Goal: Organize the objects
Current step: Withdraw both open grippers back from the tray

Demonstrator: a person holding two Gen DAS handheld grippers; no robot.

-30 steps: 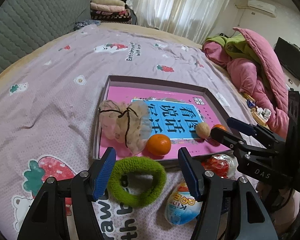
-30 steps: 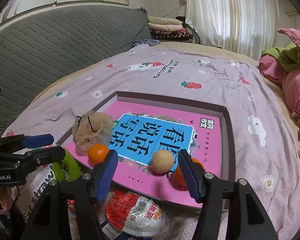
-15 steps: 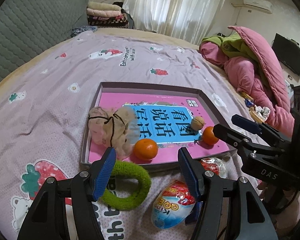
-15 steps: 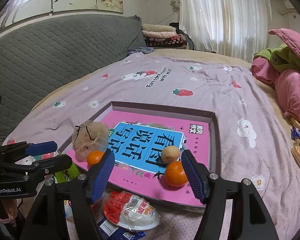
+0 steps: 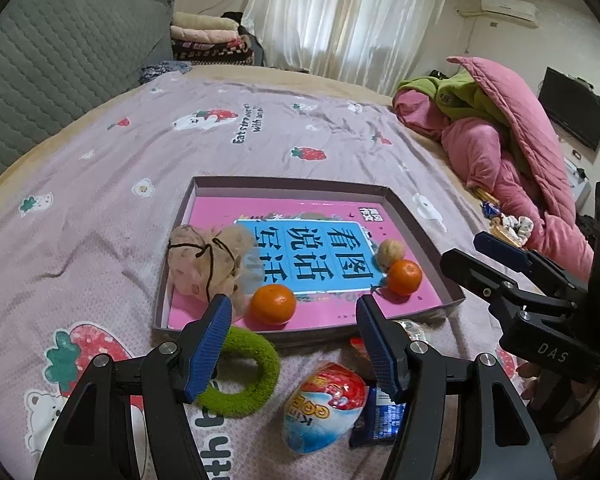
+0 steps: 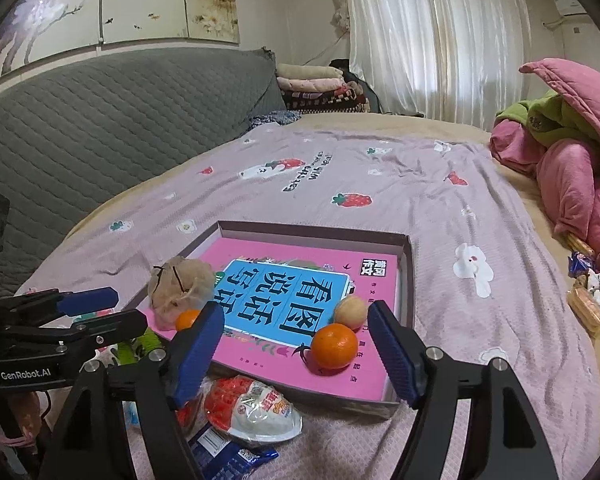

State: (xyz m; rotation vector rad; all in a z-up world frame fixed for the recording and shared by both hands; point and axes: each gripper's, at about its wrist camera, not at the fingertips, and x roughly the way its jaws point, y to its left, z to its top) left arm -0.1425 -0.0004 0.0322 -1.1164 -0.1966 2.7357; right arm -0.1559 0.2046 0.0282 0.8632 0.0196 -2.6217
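Note:
A shallow box (image 5: 288,188) (image 6: 407,264) on the bed holds a pink book, a beige drawstring pouch (image 5: 204,264) (image 6: 180,290), two oranges (image 5: 273,303) (image 5: 405,277) (image 6: 335,346) and a beige ball (image 5: 390,250) (image 6: 351,311). A green fuzzy ring (image 5: 246,372), a snack egg packet (image 5: 324,408), a red-white packet (image 6: 252,408) and a blue wrapper (image 6: 228,452) lie in front of the box. My left gripper (image 5: 294,346) is open and empty above the ring. My right gripper (image 6: 296,354) is open and empty above the red-white packet.
A grey quilted headboard (image 6: 100,120) stands on the left. Pink and green bedding (image 5: 508,128) is piled at the right, with small snacks (image 6: 588,300) beside it. Folded blankets (image 5: 208,40) are stacked at the back by the curtain.
Both grippers have pulled back and risen, so the box and objects look smaller and farther. Both stay open and empty. The objects have not moved.

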